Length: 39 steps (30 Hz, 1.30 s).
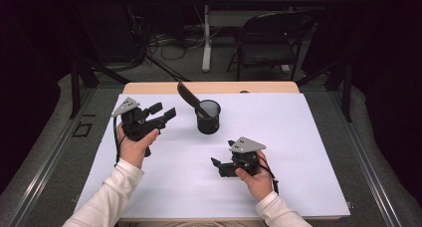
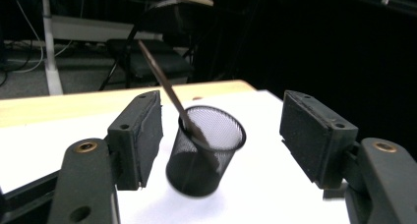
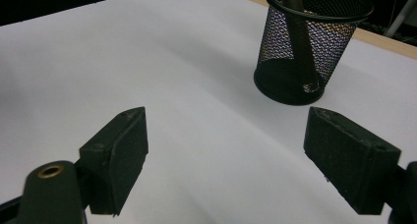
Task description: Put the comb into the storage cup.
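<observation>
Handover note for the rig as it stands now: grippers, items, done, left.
Left hand-held gripper: open, empty, raised left of the mesh cup, jaws aimed at it.
Right hand-held gripper: open, empty, low over the white sheet, near side of the cup.
Cup stands upright on the sheet near the table's far edge; a dark flat stick stands in it, leaning left over the rim.
Done: stick sits in the cup.
Left: hard to tell; probably the left gripper takes the stick or cup next.
</observation>
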### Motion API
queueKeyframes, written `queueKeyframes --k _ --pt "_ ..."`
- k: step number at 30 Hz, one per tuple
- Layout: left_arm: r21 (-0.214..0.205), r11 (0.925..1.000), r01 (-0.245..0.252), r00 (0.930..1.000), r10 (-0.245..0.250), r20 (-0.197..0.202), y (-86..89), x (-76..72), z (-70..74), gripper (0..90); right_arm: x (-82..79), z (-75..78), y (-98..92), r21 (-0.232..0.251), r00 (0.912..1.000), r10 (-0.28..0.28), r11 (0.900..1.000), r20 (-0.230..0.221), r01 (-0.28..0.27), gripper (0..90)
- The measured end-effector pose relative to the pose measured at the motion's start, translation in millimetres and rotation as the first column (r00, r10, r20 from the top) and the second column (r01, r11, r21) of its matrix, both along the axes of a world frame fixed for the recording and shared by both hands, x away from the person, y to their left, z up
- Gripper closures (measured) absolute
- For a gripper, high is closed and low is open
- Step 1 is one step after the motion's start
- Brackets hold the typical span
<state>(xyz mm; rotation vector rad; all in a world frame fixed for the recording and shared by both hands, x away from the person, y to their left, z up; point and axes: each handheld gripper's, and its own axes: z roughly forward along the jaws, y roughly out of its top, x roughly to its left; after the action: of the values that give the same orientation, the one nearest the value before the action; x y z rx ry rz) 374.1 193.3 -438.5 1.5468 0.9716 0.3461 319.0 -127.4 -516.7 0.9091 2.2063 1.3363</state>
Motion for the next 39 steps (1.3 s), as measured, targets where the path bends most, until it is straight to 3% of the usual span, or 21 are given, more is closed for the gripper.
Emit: queueKeyframes --k 12,18,21,27,32,39 --pt "0.074 0.996 0.05 0.9987 -0.049 -0.014 11.6 -17.2 -12.1 26.1 0.5 5.6 3.2 -0.004 0.9999 -0.003 1.0 0.01 0.003 16.8" --pt "0.045 0.9959 0.078 0.9969 -0.078 -0.009 19.4 -25.0 -11.1 23.0 -2.4 14.0 2.7 -0.008 0.9996 0.001 1.0 0.027 -0.001 16.8" --pt "0.096 0.9894 0.109 0.994 -0.109 -0.006 21.3 -29.6 -11.4 22.4 -4.3 17.0 -0.1 -0.008 0.9995 0.0 1.0 0.031 0.001 16.8" --pt "0.12 0.9838 0.133 0.9911 -0.132 -0.016 26.1 -39.3 -12.2 19.6 -7.3 21.6 -10.0 -0.006 0.9993 -0.016 0.9999 0.033 0.016 16.8" --pt "0.101 0.9844 0.144 0.9895 -0.144 -0.007 32.4 -46.3 -12.8 16.0 -10.9 25.2 -19.7 -0.004 0.9987 -0.033 0.9994 0.039 0.034 16.7" --pt "0.113 0.9841 0.137 0.9902 -0.139 0.011 40.6 -56.7 -14.1 13.0 -19.6 30.3 -33.8 0.021 0.9983 -0.048 0.9987 0.034 0.047 15.4"
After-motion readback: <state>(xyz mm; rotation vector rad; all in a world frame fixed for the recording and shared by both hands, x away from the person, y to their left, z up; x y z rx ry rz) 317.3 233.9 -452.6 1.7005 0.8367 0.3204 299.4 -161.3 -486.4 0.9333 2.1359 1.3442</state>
